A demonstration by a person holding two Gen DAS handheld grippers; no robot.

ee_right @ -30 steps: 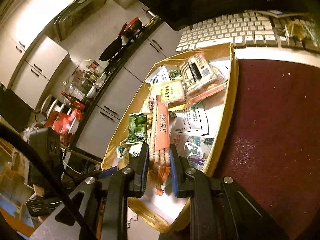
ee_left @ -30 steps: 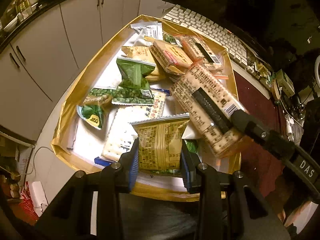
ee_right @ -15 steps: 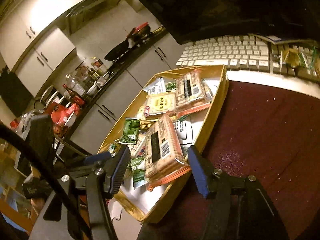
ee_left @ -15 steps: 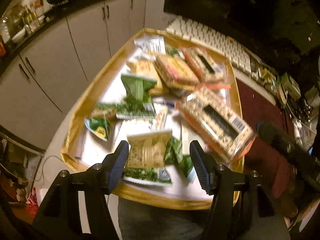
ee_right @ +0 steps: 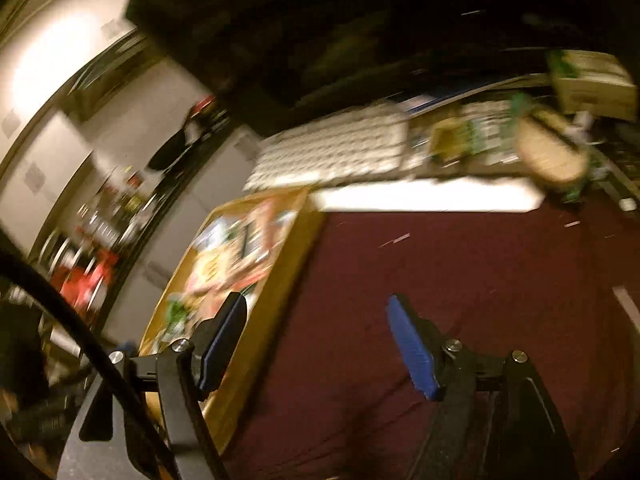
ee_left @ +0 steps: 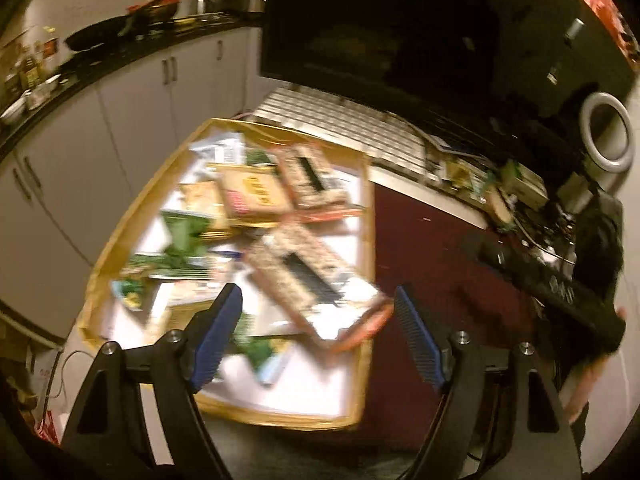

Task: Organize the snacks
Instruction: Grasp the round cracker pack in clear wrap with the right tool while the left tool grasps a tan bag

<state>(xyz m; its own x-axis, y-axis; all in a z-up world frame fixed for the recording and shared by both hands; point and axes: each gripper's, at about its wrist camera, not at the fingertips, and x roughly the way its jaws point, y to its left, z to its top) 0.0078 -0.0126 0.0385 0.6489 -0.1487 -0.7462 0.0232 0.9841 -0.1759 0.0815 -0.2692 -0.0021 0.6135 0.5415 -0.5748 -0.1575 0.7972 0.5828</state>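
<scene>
Left tool [ee_left: 318, 316]: jaws spread wide, nothing between them, hanging above the near end of the tray [ee_left: 362, 344]. Right tool [ee_right: 316, 338]: also wide open and empty, over the dark red mat [ee_right: 460, 280] just right of the tray's right wall.

Snacks are all in the yellow-rimmed tray on the table. Long cracker pack [ee_left: 312, 272] lies diagonally near the right rim, its near end at or over the tray edge; blur is heavy, so probably resting on it, but contact not clear. A second cracker pack [ee_left: 310, 174] and a yellow-labelled pack [ee_left: 254, 196] sit at the far end, side by side. Green packets [ee_left: 180, 236] on the left side, one more green packet [ee_left: 260, 346] at the near end between the left tool's fingers in view.

White keyboard [ee_left: 340, 124] beyond the tray's far edge. Right wrist view is motion-smeared; tray contents unreadable there.
</scene>
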